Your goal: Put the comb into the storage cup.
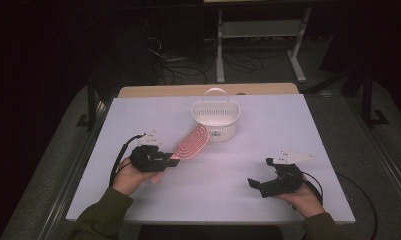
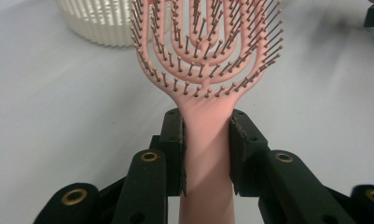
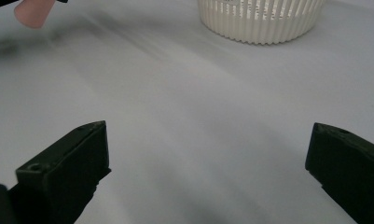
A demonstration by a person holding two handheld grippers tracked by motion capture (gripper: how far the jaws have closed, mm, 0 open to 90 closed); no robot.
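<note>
Fingers of the left gripper (image 2: 207,154) clamp the pink hairbrush (image 2: 208,56) handle (head toward basket (image 1: 215,119))

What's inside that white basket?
The basket appears empty through its open top, though its slatted front wall hides part of the floor. The pink brush, held by the left gripper, reaches its rim but isn't in.

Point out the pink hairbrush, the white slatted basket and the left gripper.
Pink plastic hairbrush (image 2: 208,140), left gripper view, handle.
White slatted plastic basket (image 1: 215,122), high view, front wall.
Left gripper (image 2: 207,154), left gripper view, between its pads.
</note>
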